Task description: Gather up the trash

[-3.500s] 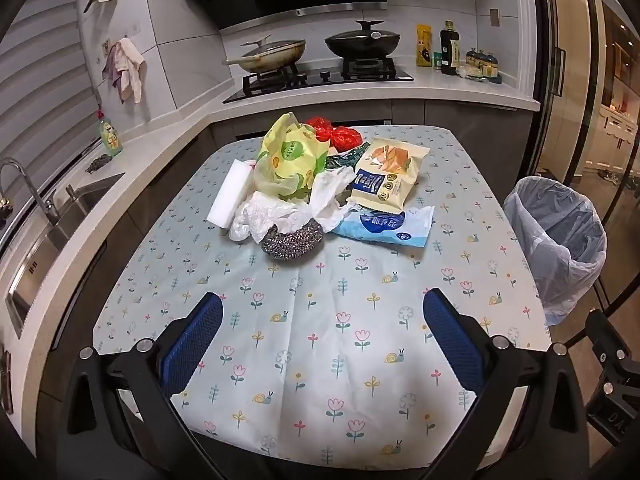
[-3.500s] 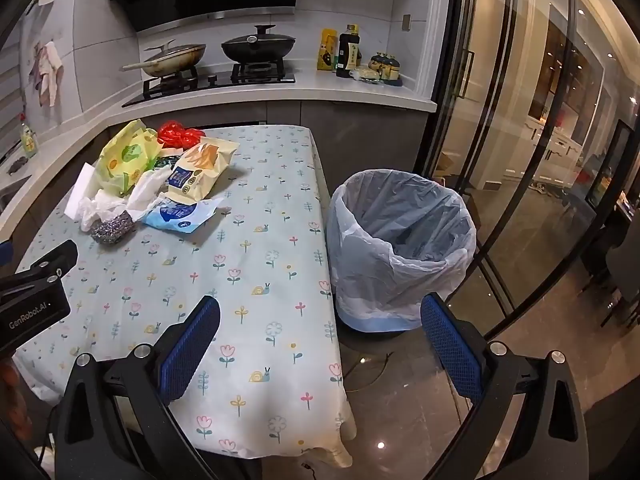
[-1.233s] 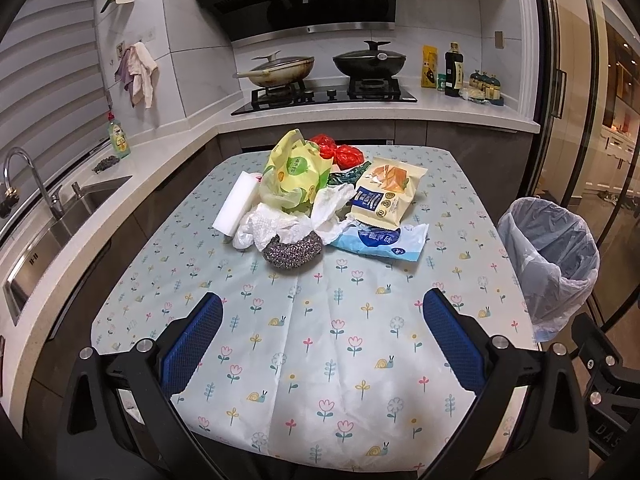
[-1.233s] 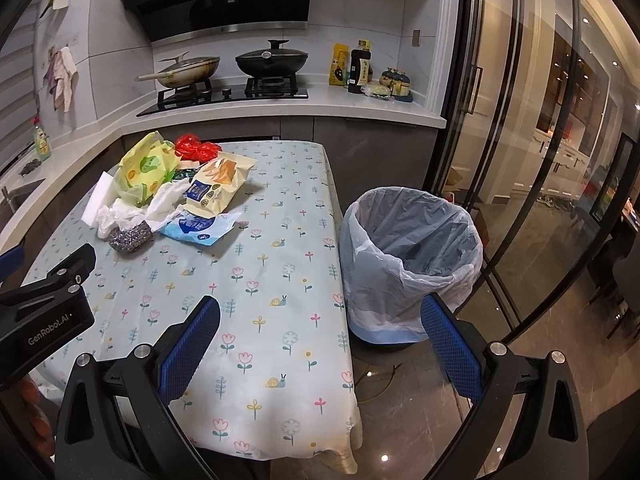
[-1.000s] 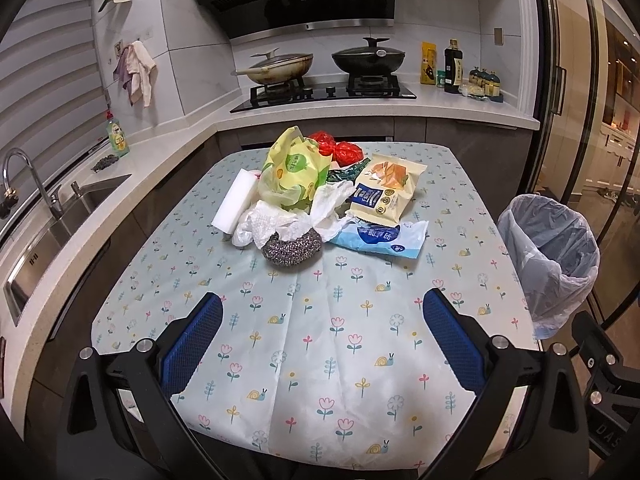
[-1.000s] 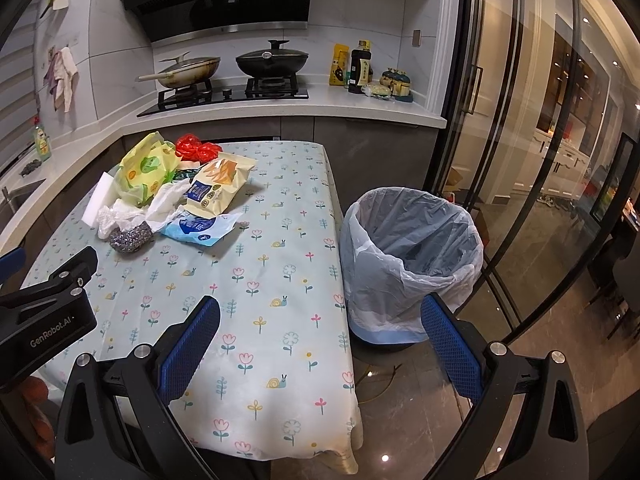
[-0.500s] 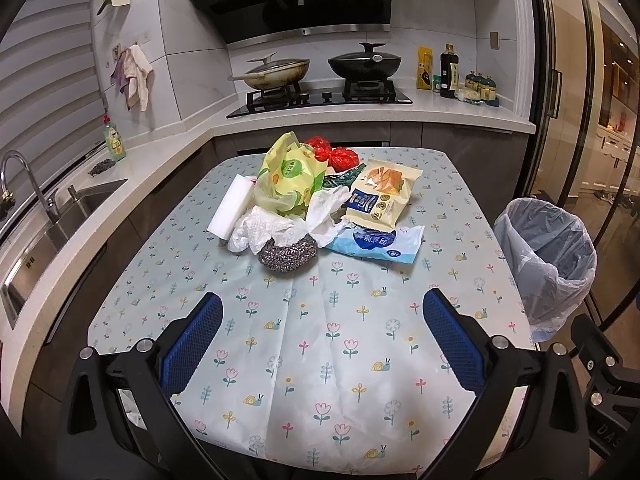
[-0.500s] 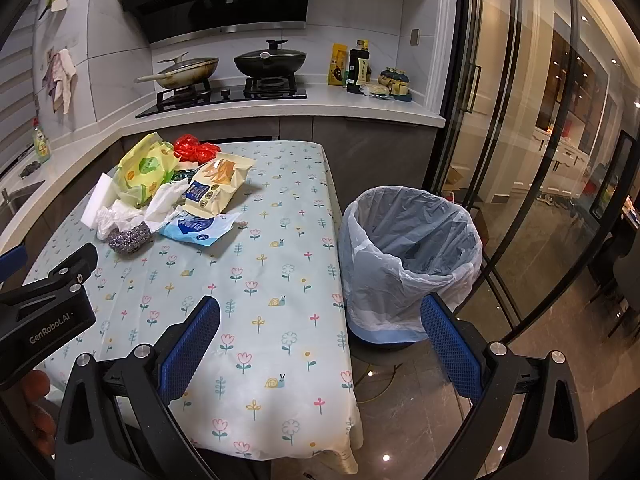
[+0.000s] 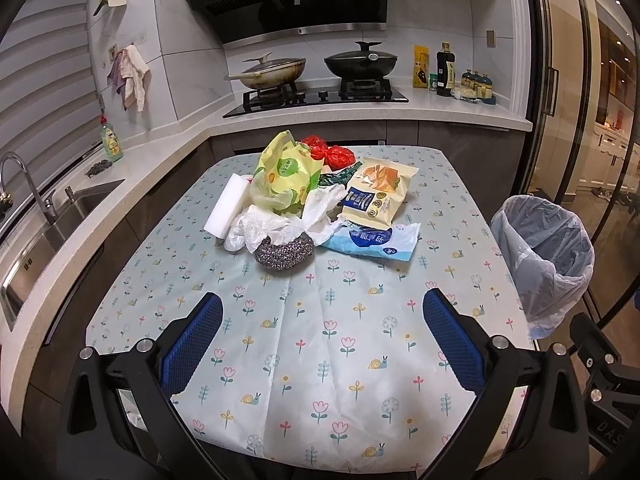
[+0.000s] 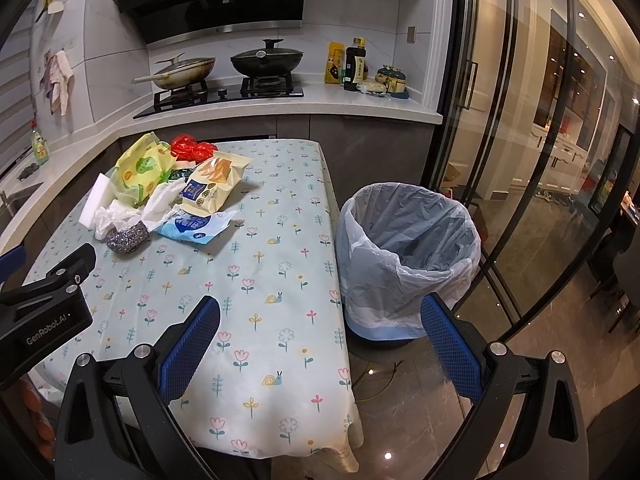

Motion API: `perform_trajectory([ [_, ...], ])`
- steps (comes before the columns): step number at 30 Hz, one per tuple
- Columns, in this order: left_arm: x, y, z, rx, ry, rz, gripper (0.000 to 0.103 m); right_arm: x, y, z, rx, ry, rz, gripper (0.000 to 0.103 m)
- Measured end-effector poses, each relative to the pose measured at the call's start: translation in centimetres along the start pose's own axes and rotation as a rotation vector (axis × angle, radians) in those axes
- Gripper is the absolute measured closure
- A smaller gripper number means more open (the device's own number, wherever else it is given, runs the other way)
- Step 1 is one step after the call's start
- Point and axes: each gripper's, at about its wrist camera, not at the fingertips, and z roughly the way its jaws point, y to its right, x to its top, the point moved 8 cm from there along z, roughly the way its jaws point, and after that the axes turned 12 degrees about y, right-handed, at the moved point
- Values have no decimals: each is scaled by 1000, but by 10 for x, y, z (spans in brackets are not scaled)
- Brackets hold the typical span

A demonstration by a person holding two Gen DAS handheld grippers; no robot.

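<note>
Over table (image 9: 320, 360), both tools agape, empty.

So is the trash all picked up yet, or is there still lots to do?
Nothing looks done yet. The bin beside the table shows only its liner, though its bottom is hidden. Both the left gripper and right gripper are open and hold nothing. Everything is left: the yellow-green bag, red bag, snack packet, blue wrapper, crumpled tissue and steel scourer lie piled together.
</note>
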Motion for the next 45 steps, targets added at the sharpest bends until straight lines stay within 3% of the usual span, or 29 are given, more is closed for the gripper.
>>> perform_trajectory([
  [25, -5, -10, 26, -39, -52, -24, 7, 2, -13, 18, -5, -27, 12, 7],
  [31, -8, -32, 41, -43, -63, -75, 7, -1, -27, 34, 6, -56, 7, 7],
  [45, -27, -102, 86, 36, -136, -152, 7, -4, -75, 78, 63, -106, 50, 7],
])
